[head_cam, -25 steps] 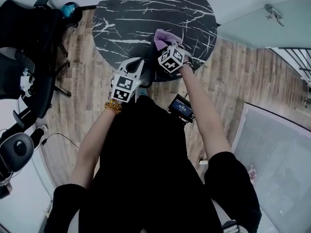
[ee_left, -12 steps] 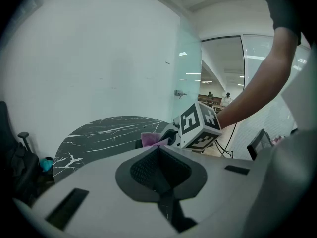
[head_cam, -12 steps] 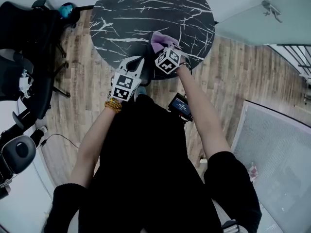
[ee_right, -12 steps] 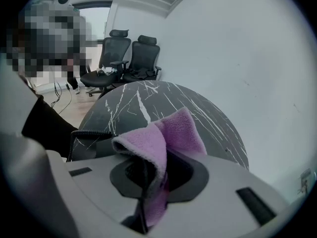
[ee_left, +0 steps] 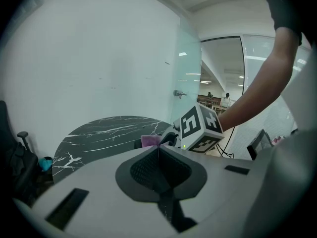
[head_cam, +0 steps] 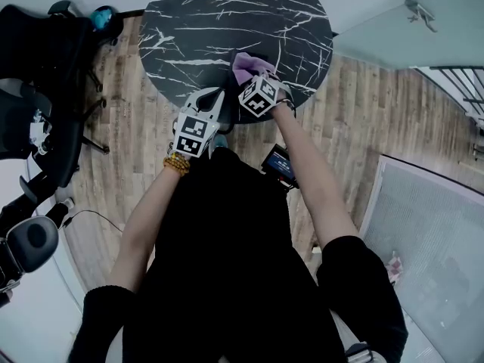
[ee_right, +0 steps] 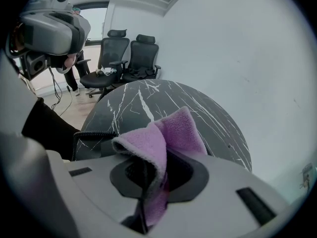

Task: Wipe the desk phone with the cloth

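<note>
Over the near edge of a round black marble table [head_cam: 227,13], streaked with white veins, a person dressed in black holds a gripper in each hand, seen from above. The right gripper [head_cam: 252,80] reaches over the tabletop, its jaws clamped tight on a purple fleece cloth [head_cam: 249,65]. In the right gripper view the cloth [ee_right: 168,133] bunches up out of the closed jaws of the right gripper [ee_right: 150,175] in soft folds and hangs above the table [ee_right: 148,100]. Just left of the cloth, at the table's near edge, lies a coiled black cord [ee_right: 94,134]; the body of the desk phone cannot be told apart from the dark tabletop. The left gripper [head_cam: 209,97] sits close beside the right one, at the table's edge, and the left gripper view shows the left gripper [ee_left: 158,155] with jaws pressed together, nothing between them. A beaded bracelet [head_cam: 176,165] circles the left wrist. Black office chairs [head_cam: 45,44] stand on the wooden floor [head_cam: 363,119] to the left of the table.
</note>
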Demonstrator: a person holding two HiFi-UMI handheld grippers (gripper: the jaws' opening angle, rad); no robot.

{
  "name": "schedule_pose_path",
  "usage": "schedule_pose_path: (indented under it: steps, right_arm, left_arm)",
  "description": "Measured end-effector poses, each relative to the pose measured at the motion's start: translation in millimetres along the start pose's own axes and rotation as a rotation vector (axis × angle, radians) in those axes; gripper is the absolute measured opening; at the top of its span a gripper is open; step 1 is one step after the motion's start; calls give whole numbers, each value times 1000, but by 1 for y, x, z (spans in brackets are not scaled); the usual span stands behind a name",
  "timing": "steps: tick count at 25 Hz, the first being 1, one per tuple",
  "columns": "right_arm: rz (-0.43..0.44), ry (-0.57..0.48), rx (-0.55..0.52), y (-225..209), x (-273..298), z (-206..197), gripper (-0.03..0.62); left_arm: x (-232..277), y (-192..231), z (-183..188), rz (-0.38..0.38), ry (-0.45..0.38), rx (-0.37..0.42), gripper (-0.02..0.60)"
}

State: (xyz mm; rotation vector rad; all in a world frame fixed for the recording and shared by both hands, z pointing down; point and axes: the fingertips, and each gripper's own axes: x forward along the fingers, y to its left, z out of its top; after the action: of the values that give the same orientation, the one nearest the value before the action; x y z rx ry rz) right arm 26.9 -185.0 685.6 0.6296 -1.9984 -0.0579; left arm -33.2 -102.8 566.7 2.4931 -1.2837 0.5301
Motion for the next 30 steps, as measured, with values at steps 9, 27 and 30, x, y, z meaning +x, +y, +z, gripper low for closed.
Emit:
schedule_pose_path:
  steps: [9,27,30]
  right_arm:
    - [-2,-10,12,6,-2,-1,60]
    - [2,-13,38,20,-1,-6,60]
    - [23,-3,46,28,0,-10,60]
  left_arm:
    - [1,-1,-4,-5,16,-1,14]
    - [2,-8,-6,-14,21,-5,14]
    - [3,-10,-7,-17,24,-2,14]
